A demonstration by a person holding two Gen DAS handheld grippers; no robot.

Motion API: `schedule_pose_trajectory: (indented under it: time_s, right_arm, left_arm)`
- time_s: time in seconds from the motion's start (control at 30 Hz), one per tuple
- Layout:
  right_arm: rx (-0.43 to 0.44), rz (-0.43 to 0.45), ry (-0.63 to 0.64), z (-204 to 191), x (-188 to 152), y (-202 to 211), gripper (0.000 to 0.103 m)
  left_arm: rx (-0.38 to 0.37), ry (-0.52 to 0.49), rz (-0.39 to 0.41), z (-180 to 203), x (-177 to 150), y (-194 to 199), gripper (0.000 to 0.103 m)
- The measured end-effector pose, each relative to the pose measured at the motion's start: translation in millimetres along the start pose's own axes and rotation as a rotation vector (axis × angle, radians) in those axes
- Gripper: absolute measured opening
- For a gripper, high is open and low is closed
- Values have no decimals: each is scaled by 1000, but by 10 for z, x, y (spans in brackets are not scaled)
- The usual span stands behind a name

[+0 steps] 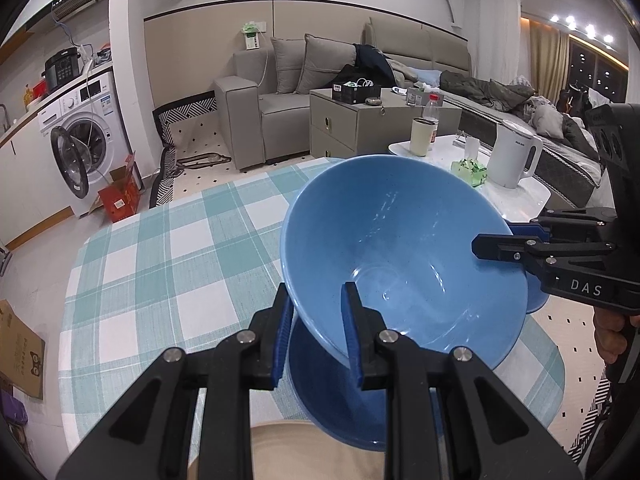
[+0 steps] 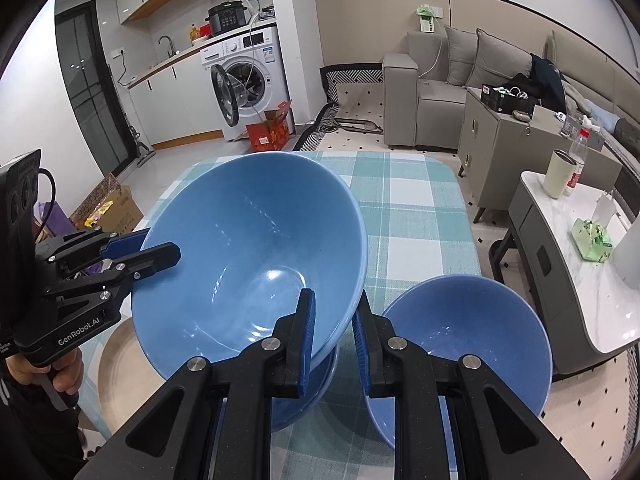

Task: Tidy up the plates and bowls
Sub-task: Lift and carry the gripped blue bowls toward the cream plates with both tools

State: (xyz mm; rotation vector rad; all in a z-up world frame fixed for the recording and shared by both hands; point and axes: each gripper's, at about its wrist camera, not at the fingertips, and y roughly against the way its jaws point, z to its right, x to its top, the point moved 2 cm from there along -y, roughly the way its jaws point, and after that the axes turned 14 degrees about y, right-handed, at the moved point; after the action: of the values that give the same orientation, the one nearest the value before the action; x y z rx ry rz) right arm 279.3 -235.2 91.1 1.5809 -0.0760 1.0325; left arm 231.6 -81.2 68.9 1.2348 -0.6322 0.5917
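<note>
**Big bowl clamped at both rims, above the plates**

We see the big bowl [image 1: 400, 248] held tilted over the checked table [image 1: 160, 248], gripped on two opposite sides of its rim.

Left gripper [image 1: 316, 320]: its jaws are closed on the near rim of the big bowl, one blue pad outside the wall, the other inside. In the right wrist view this same gripper [image 2: 160, 250] comes in from the left edge and pinches the bowl's left rim; a hand [image 2: 52, 372] holds its handle.

Right gripper [image 2: 334, 330]: jaws closed on the near rim of the big bowl [image 2: 248, 264], again one pad inside, one outside. In the left wrist view it [image 1: 496, 240] enters from the right and grips the far right rim.

Under the big bowl we note a dark blue plate [image 1: 320, 392] lying on the table, and at the near edge a beige plate [image 1: 288, 452], partly hidden by the gripper. We cannot tell whether the bowl touches the blue plate.

A small bowl [image 2: 468, 332] stands on the table just to the right of the big one, apart from both grippers.

Beyond the table: a side table [image 2: 568, 264] carrying a cup [image 2: 558, 180].
</note>
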Motion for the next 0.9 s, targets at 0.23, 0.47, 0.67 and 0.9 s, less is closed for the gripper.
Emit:
schedule_pose_trajectory:
  time_s: [0.23, 0.47, 0.67, 0.9]
  right_arm:
    - [2, -12, 6, -113, -63, 6, 19]
    - [4, -23, 15, -187, -117, -34, 19]
    - [5, -29, 17, -225, -161, -59, 19]
    - [7, -44, 18, -241, -225, -124, 19]
  left_arm:
    - [3, 10, 0, -21, -68, 24, 23]
    - [5, 15, -8, -57, -158, 56, 23]
    - [13, 14, -26, -75, -254, 24, 23]
    - [23, 4, -46, -79, -323, -17, 23]
